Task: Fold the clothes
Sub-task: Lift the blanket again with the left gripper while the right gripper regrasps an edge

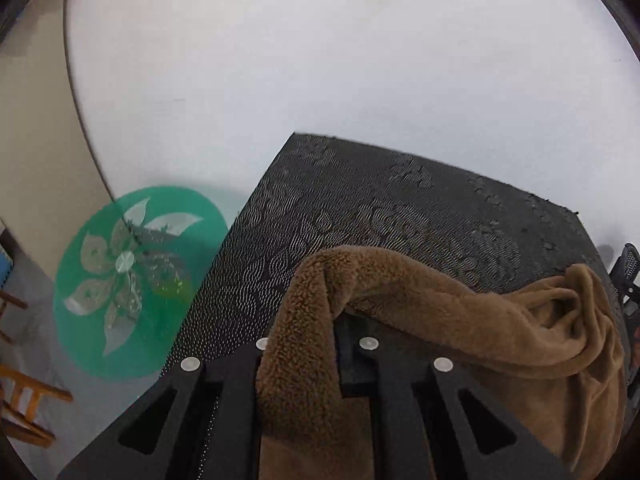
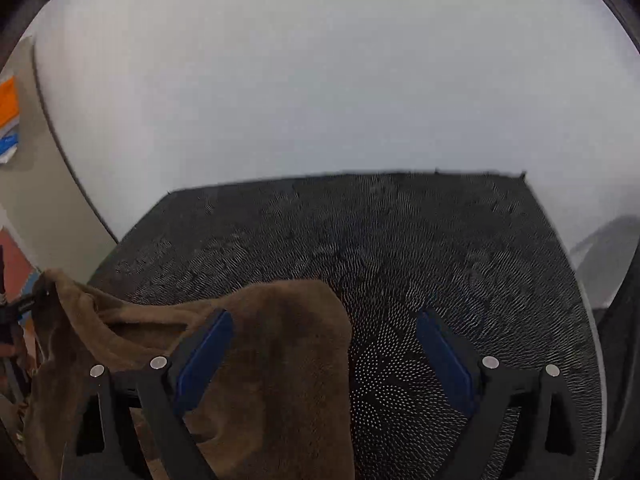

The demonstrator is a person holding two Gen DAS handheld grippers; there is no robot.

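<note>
Garment [image 1: 400, 304]: brown fleece, plush pile, bunched and lifted over a black mat [image 1: 360, 200] with a fine dotted pattern. The mat lies on a white round table [image 1: 280, 60].

Left gripper [image 1: 304, 344]: black fingers closed tight on a fold of the brown fleece — the cloth rises between them, arches over the tips and trails off to the right in a loose hanging swag. More of the fleece falls below the fingers toward the lower edge of the left wrist view.

Right gripper [image 2: 324, 348]: blue-padded fingers [image 2: 204, 356] spread wide, nothing pinched. A flap of the same fleece lies draped across the left finger and covers part of the gap; the right finger stands clear over bare mat. No pad presses on cloth.

Surroundings, left wrist view: green round disc [image 1: 132, 280] with a pale flower motif just off the mat's left edge, overlapping the table rim; wooden chair parts [image 1: 28, 400] lower left, beyond the table.

Surroundings, right wrist view: orange and blue shapes [image 2: 8, 120] at far left — too blurred to name.
</note>
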